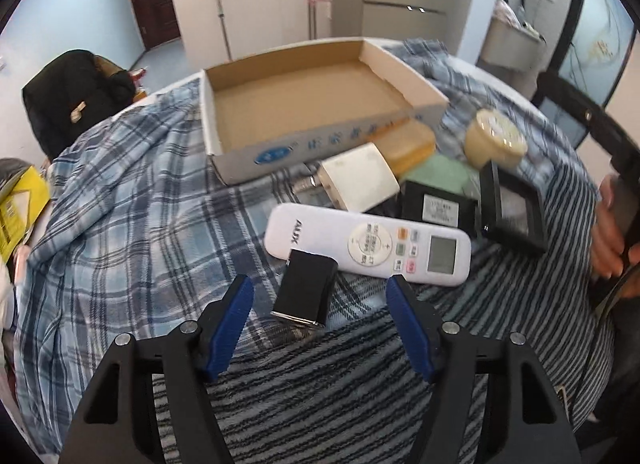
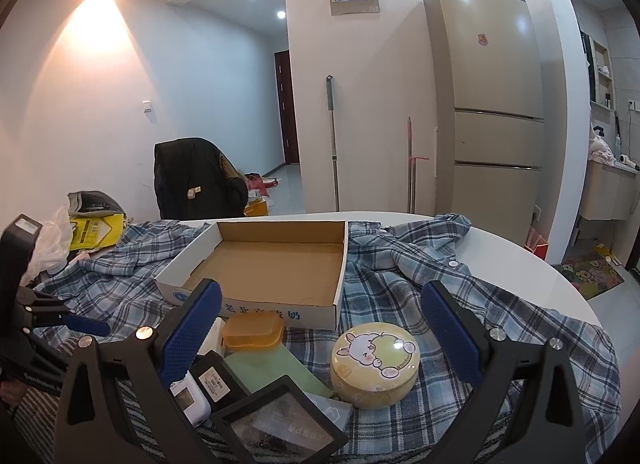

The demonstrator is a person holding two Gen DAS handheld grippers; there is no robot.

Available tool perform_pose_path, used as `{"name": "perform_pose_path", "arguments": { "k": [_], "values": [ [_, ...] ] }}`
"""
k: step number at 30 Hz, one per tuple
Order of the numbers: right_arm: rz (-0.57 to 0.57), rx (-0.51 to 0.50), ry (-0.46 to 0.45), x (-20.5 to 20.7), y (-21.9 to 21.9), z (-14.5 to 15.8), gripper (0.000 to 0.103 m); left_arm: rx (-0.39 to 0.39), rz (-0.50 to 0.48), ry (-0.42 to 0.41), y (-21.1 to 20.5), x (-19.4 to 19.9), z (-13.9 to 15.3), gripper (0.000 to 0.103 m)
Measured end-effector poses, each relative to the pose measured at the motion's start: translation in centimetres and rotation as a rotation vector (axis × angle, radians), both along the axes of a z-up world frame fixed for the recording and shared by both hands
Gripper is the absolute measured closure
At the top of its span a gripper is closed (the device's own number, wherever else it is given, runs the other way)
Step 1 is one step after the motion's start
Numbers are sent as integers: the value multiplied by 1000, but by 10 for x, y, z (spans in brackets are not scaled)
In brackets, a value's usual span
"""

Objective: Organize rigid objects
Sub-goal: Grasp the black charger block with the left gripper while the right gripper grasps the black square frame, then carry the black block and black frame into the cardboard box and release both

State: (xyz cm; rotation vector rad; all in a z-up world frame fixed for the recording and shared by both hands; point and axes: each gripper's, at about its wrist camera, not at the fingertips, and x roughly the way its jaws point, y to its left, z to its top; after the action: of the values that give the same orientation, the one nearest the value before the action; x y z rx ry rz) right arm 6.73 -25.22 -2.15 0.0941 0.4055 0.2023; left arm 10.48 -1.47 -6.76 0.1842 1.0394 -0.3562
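Two grippers are hovering over a table draped in plaid cloth (image 1: 132, 200), and both are showing their blue-padded fingers spread wide with nothing between them. In the left wrist view, the left gripper (image 1: 320, 292) is hanging just above a small black block (image 1: 306, 290), which is lying between the finger pads without touching either; the block's far end is overlapping the near edge of a white remote control (image 1: 368, 244). Beyond the remote, a white adapter (image 1: 360, 178), a black labelled box (image 1: 438, 206) and a black picture frame (image 1: 514, 208) are lying close together, with an orange case (image 1: 408, 144) and a pale green card (image 1: 440, 174) tucked behind them. An open cardboard box (image 1: 316, 104) is sitting at the far side, its brown floor bare, and the orange case is resting just beside its front wall. A round yellow tin (image 1: 494, 140) is lying tilted to the right of the case. The person's right hand (image 1: 612, 232) is showing at the right edge.

In the right wrist view, the right gripper (image 2: 320, 324) is hanging above the same cluster, with the round yellow tin (image 2: 376, 364) sitting between its fingers and below them, untouched. The cardboard box (image 2: 264, 264) is standing straight ahead, and a tall refrigerator (image 2: 488, 104) is standing against the far wall
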Motion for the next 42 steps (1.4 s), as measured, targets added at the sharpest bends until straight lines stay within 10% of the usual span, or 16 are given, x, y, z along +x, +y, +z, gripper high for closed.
{"name": "perform_pose_path", "arguments": {
  "k": [3,6,13,21,30,42],
  "values": [
    [1,-4,13,2,1,-2,3,7,4,36,-2,8,-12,36],
    [0,-3,19,3,0,-2,6,-12,22,81,1,17,-23,63],
    [-11,-7,15,2,-1,-2,10,-69,68,75,11,19,-23,71],
    [129,-140,94,-1,8,8,14,-51,72,-121,13,-19,30,71],
    [398,-334,295,0,30,-23,14,-86,71,-152,14,-37,41,71],
    [487,-297,509,21,31,-62,27,-60,46,-177,1,-35,40,71]
  ]
}}
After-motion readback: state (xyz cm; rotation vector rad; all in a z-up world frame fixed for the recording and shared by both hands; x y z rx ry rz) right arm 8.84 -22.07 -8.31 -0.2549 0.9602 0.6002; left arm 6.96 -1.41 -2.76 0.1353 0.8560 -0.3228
